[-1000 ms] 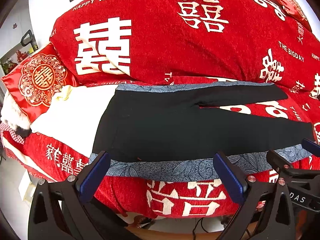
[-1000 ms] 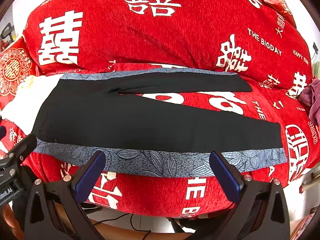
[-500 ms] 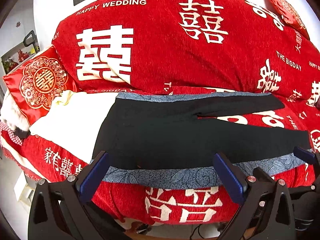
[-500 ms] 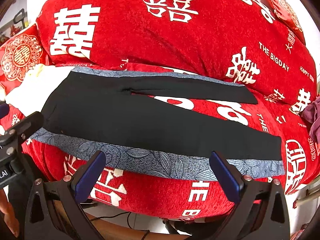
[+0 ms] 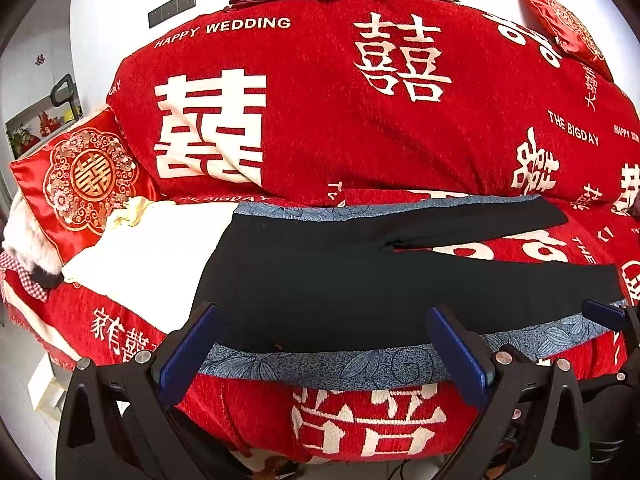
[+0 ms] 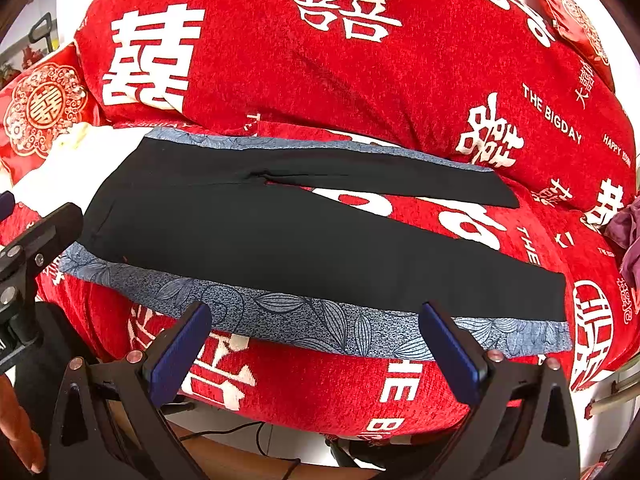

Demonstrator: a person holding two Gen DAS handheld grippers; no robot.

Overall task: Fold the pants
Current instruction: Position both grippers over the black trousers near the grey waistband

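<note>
progress: none, no fold yet | black pants with blue leaf-print side stripes [image 5: 360, 280] flat, legs splayed, on red wedding blanket [image 5: 320, 100] | left gripper [image 5: 320, 344] and right gripper [image 6: 316, 340] both spread, empty (hovering short of near edge) | left: all folds

Both wrist views face the pants [image 5: 360, 280] closely.

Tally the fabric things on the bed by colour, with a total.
Black with blue leaf trim: 1, the pants
Red: 3, the blanket, the left cushion, the far-right cushion
White: 1, the cloth
Purple: 1, the garment
Total: 6
</note>
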